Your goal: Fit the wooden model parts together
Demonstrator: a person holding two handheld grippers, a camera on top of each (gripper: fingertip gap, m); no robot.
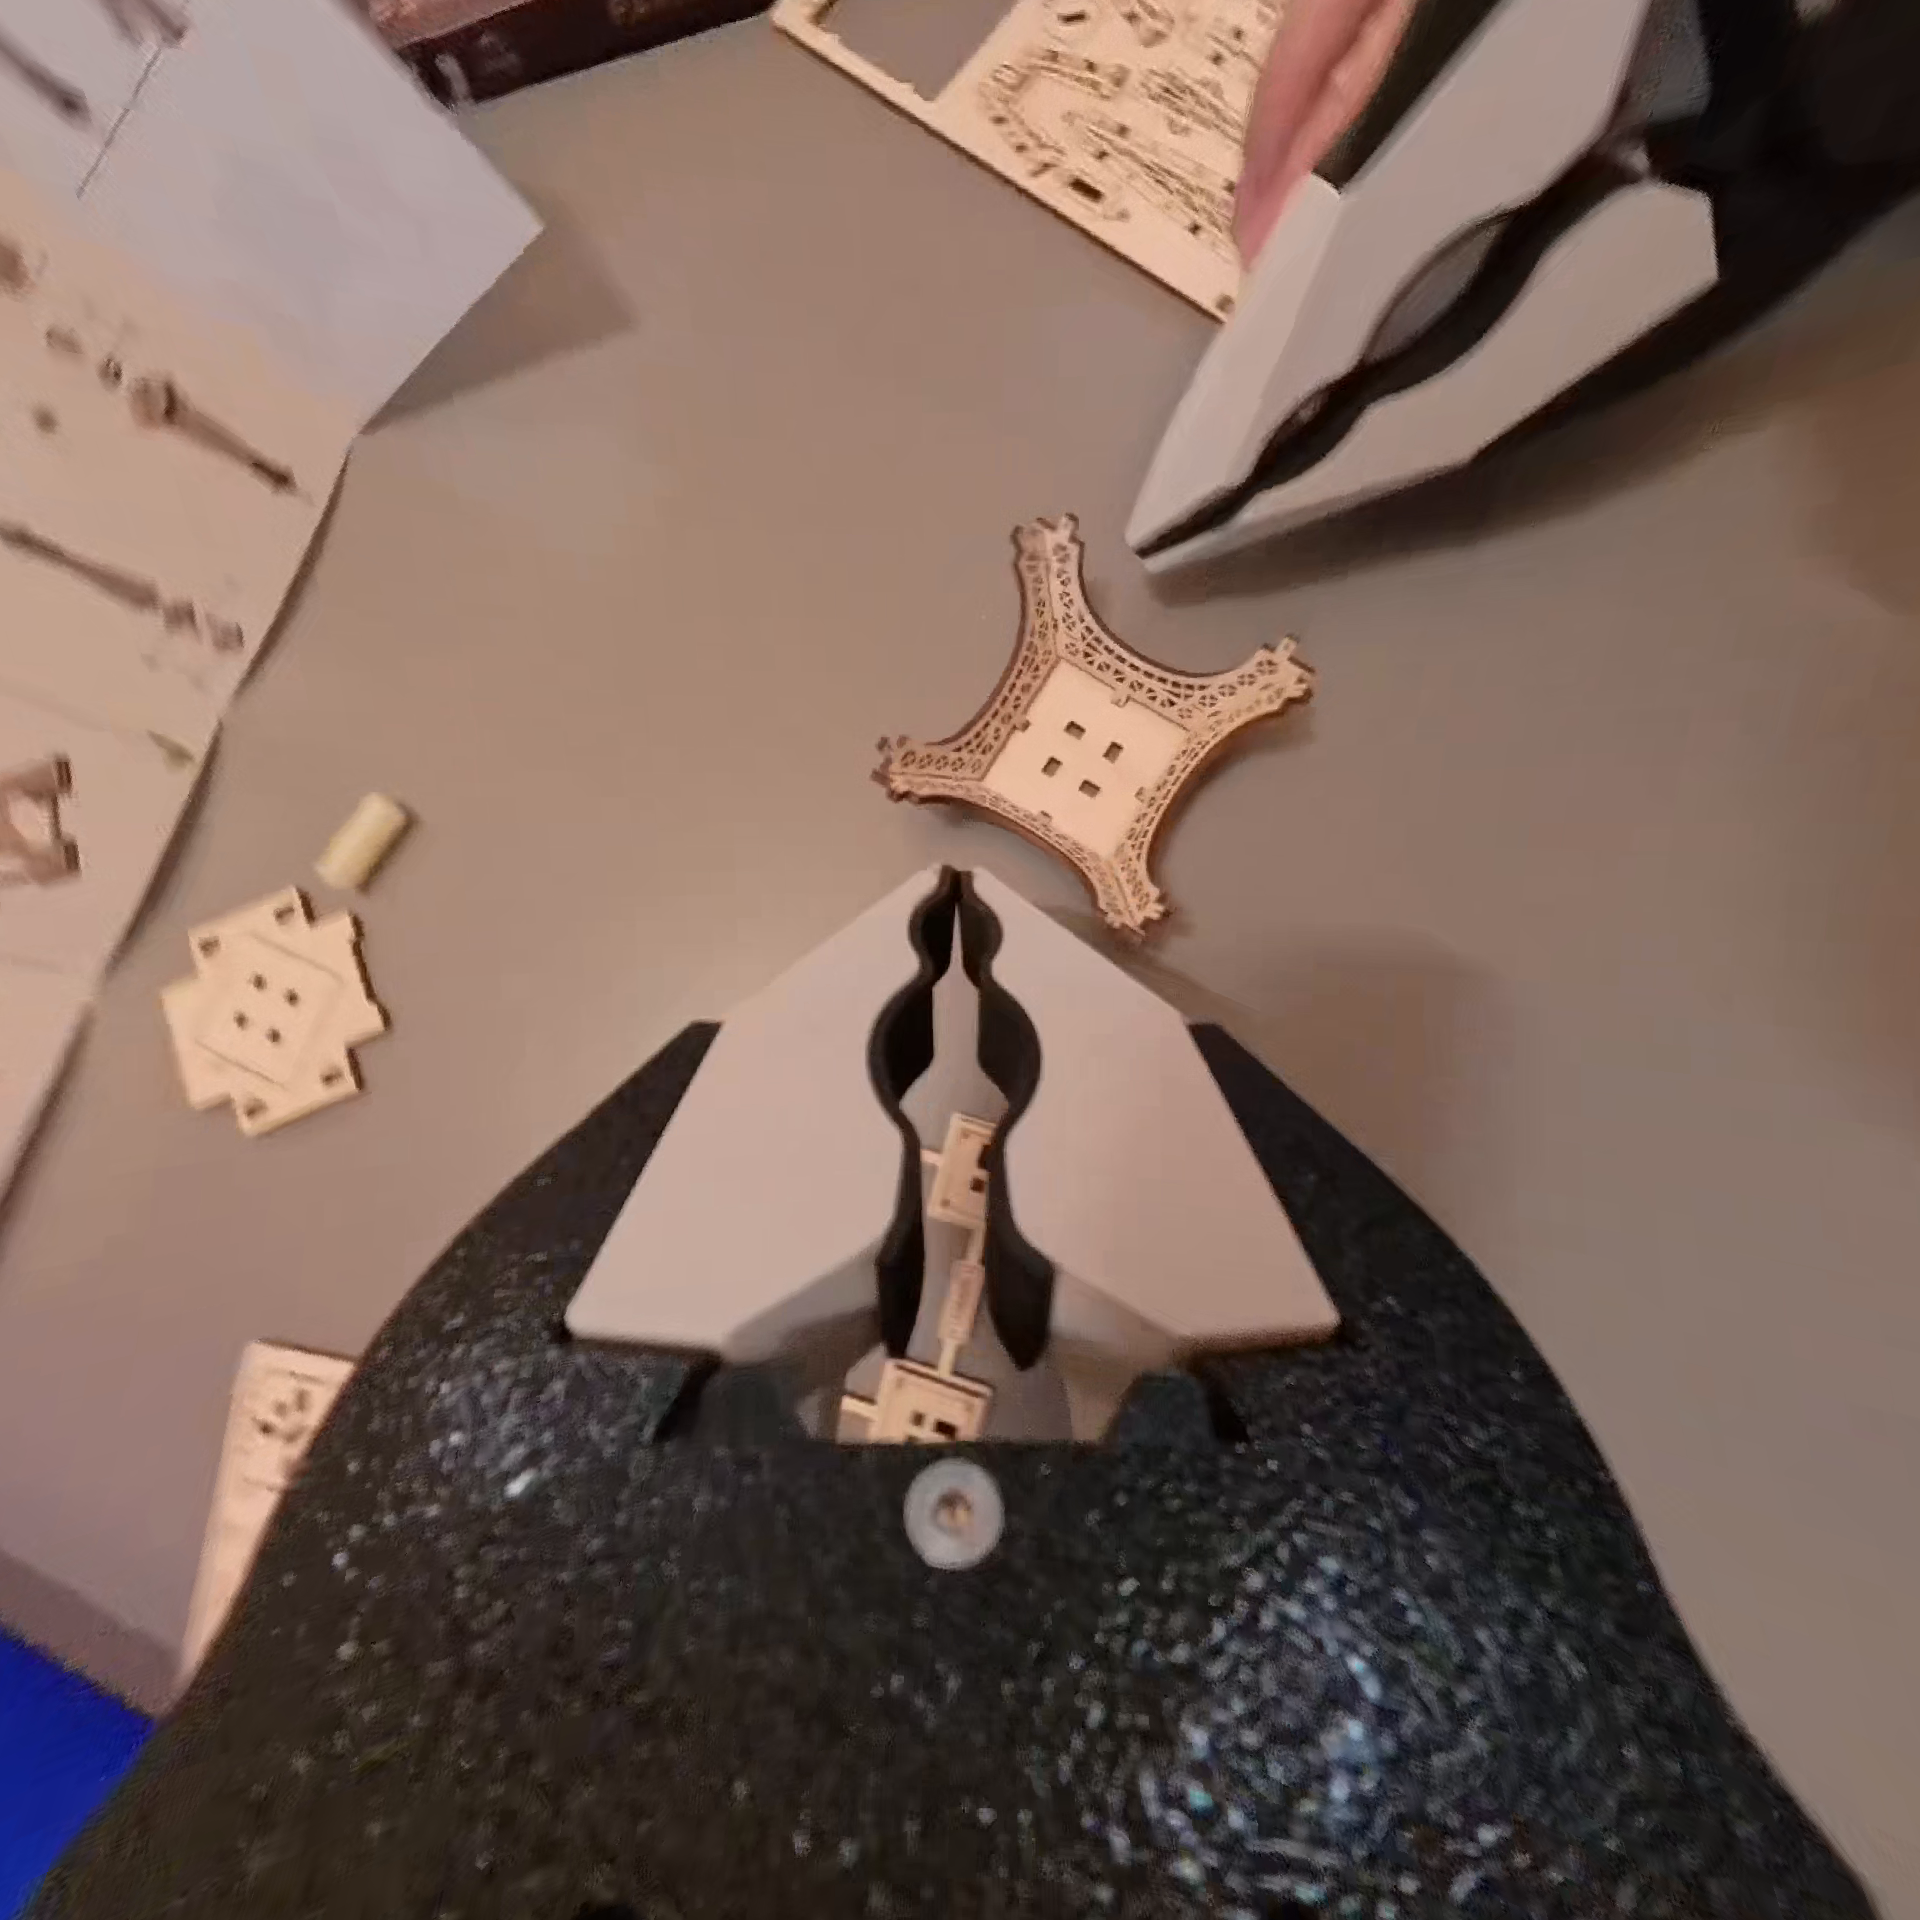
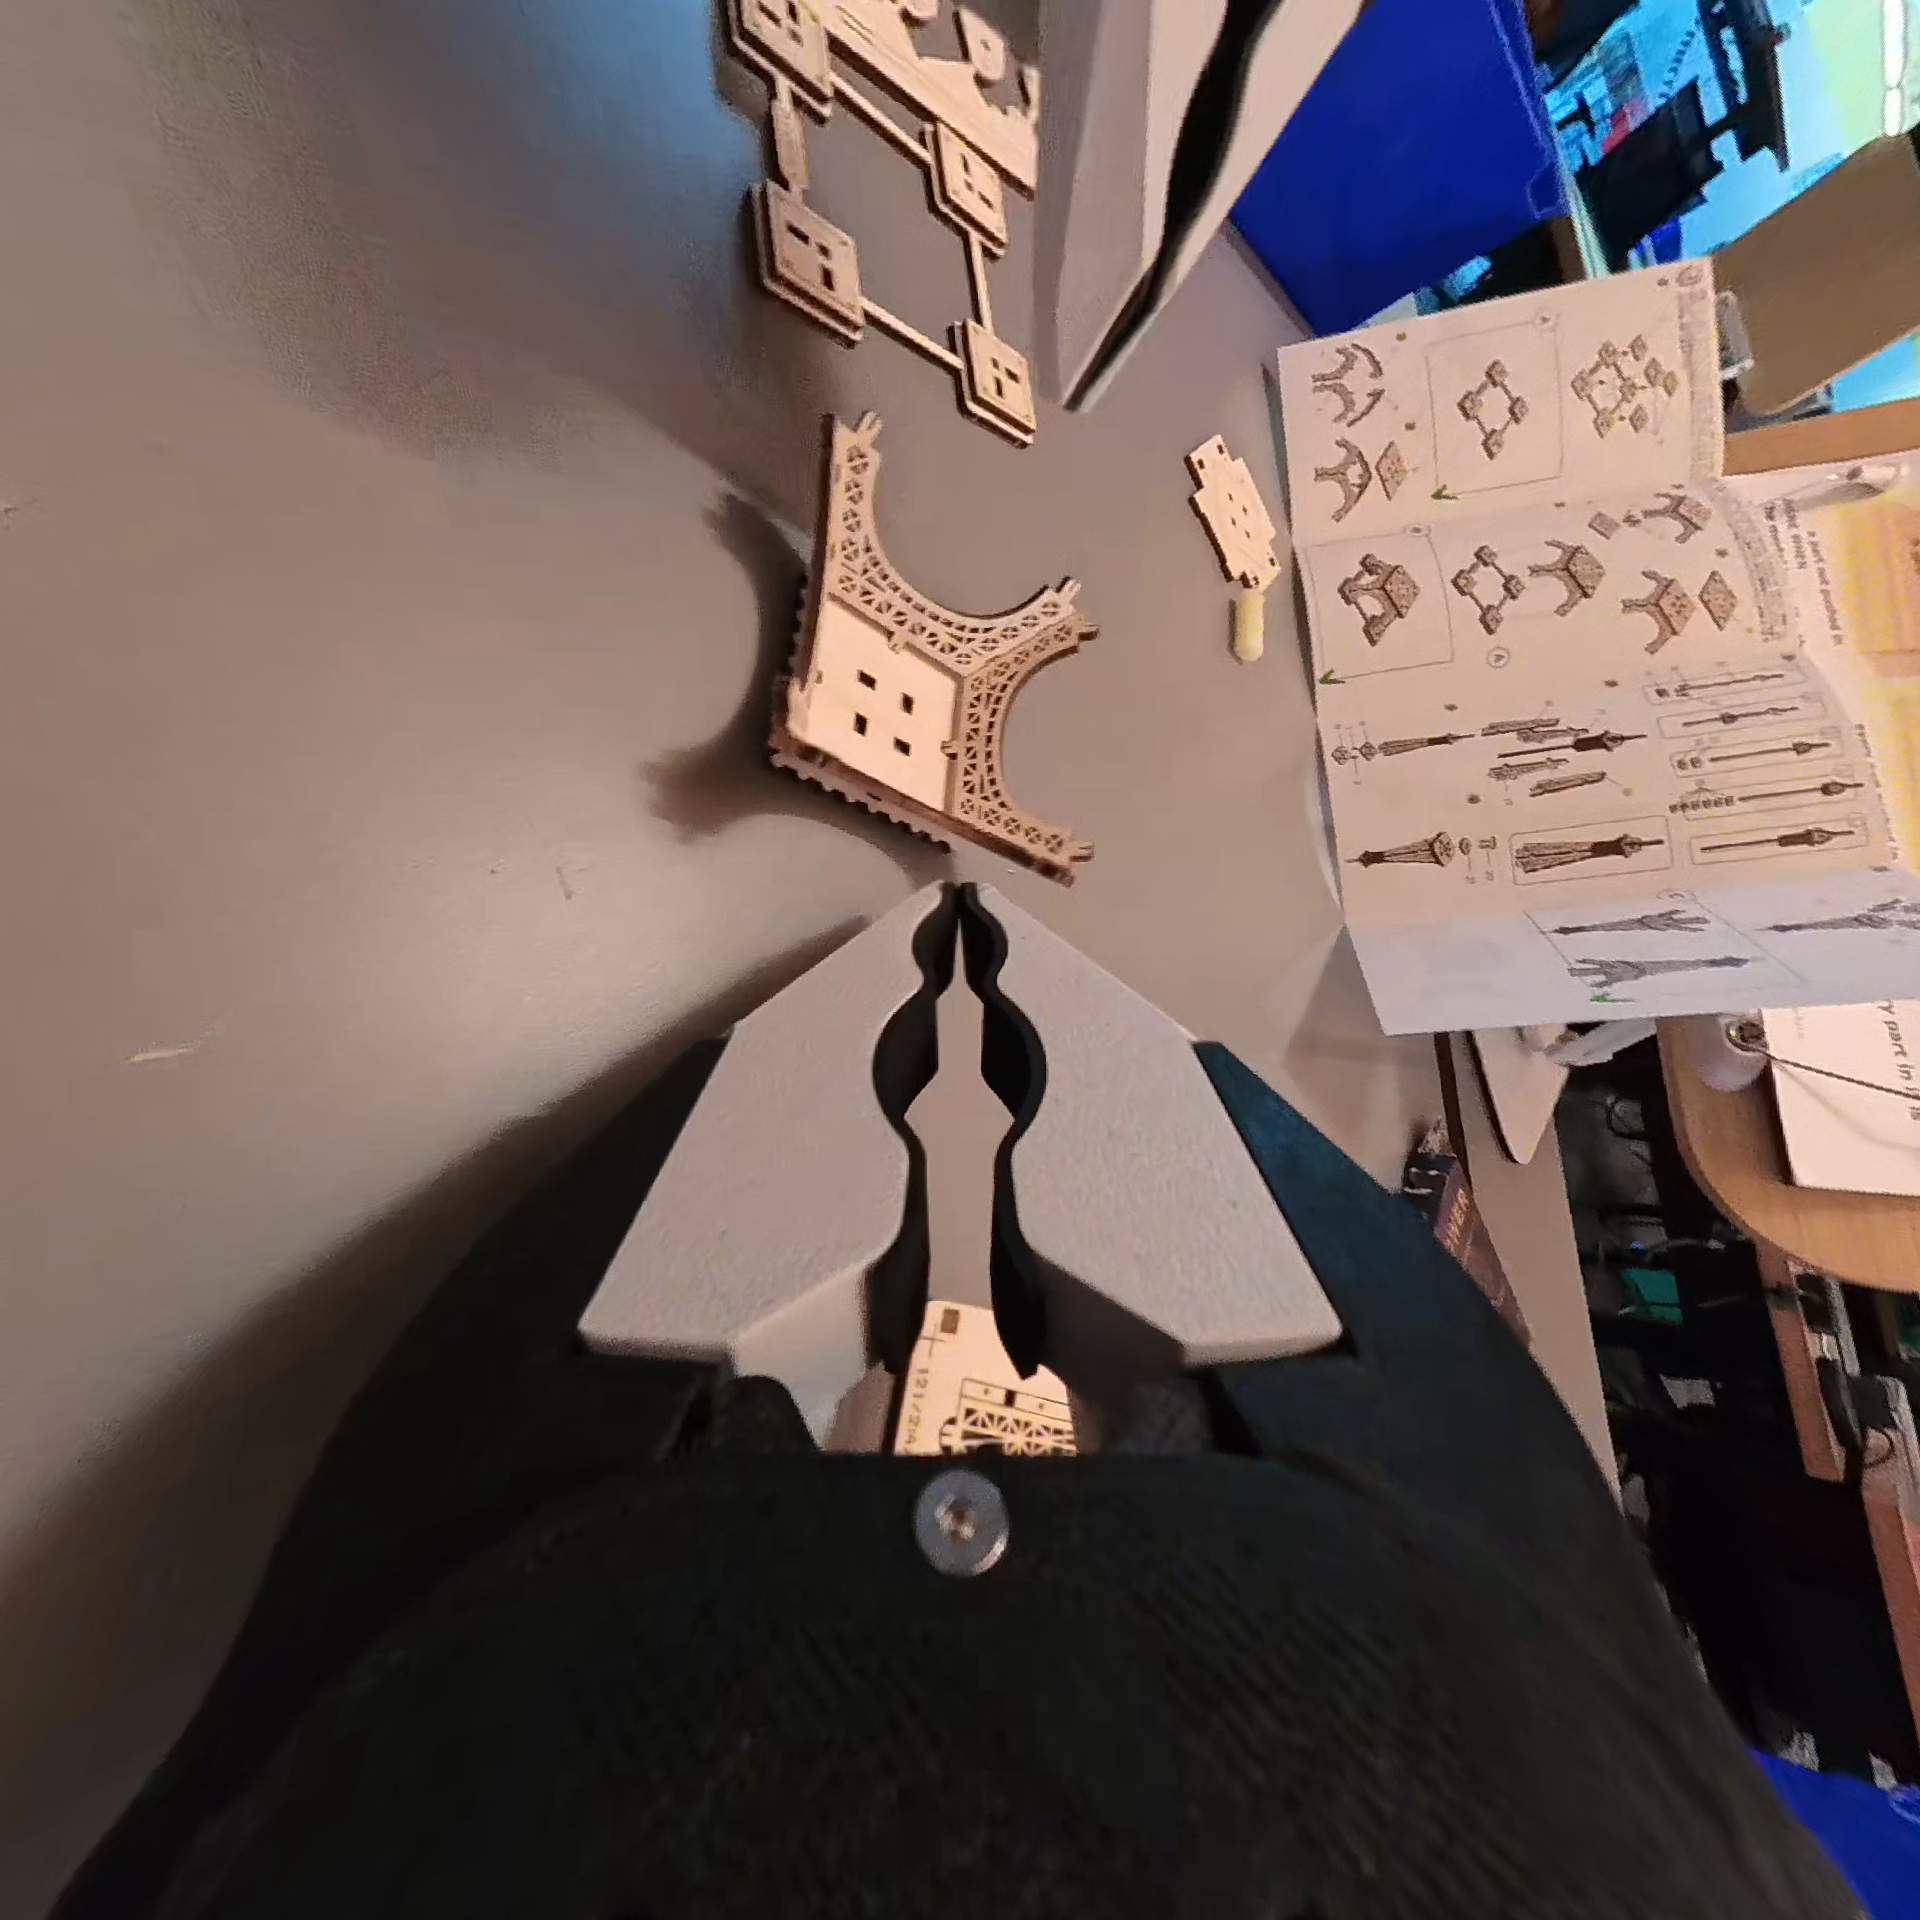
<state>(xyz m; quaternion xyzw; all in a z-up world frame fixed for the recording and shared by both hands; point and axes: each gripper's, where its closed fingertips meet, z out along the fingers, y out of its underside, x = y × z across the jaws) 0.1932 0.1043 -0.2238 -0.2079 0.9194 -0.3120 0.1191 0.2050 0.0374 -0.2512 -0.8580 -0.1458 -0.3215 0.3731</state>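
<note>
A wooden tower base (image 1: 1091, 738) with four lattice legs and a square plate with several holes lies on the grey table. My left gripper (image 1: 956, 883) is shut and empty, its tips just short of the base's near leg. My right gripper (image 2: 956, 899) is shut and empty, just short of the base (image 2: 914, 686) from another side. It shows in the left wrist view (image 1: 1143, 551) at the upper right. A small cross-shaped wooden plate (image 1: 275, 1008) (image 2: 1231, 514) lies apart. A wooden frame of square pads (image 2: 894, 208) lies beyond the base, under the left gripper (image 2: 1132, 208).
A folded instruction sheet (image 2: 1558, 675) (image 1: 125, 468) lies by the table edge. A small cream cylinder (image 1: 364, 842) (image 2: 1247, 623) lies next to the cross plate. A wooden parts sheet (image 1: 1091, 125) lies at the far side. A blue box (image 2: 1382, 156) stands off the table. About 20 cm separates my left fingertips from the small cross-shaped wooden plate (image 1: 275, 1008). The right camera catches it too, in the right wrist view (image 2: 1227, 517).
</note>
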